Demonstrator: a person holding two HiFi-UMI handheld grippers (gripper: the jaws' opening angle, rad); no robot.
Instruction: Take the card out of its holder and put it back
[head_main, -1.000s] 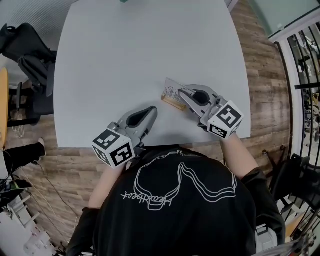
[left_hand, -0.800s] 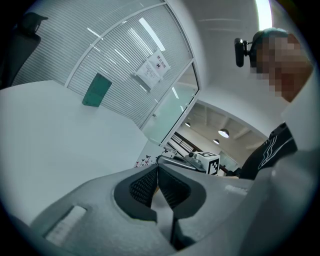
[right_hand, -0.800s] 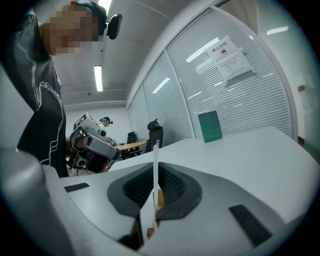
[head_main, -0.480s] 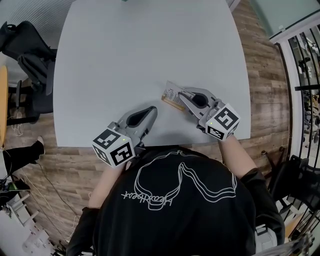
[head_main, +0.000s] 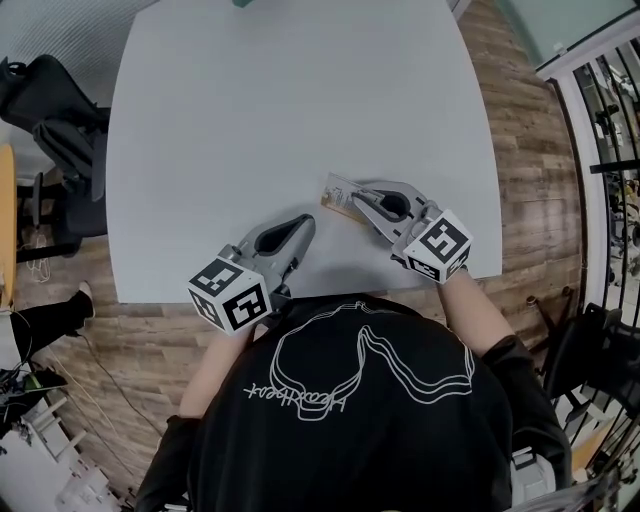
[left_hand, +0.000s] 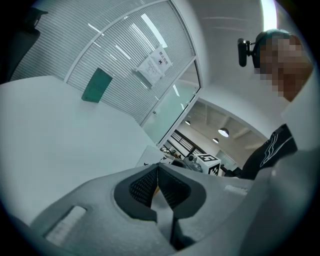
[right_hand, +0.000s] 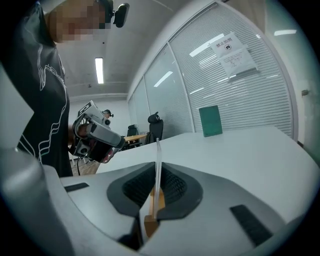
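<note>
A pale card (head_main: 338, 187) in a wooden holder (head_main: 346, 207) lies near the front right of the white table (head_main: 280, 100). My right gripper (head_main: 356, 194) reaches it from the right. In the right gripper view the card (right_hand: 158, 155) stands edge-on between the pads, with the wooden holder (right_hand: 151, 207) deeper between the jaws. The right gripper (right_hand: 156, 172) still presses on the card while its jaws are opening. My left gripper (head_main: 305, 222) rests to the left near the table's front edge, shut with nothing in it (left_hand: 157, 167).
A green object (right_hand: 210, 121) stands at the table's far edge, below a wall of blinds. Black office chairs (head_main: 50, 110) are on the left of the table. Wooden floor and a dark railing (head_main: 610, 130) lie to the right.
The right gripper has shifted slightly left and turned a little, with the card still between its jaws. The left gripper has stayed put.
</note>
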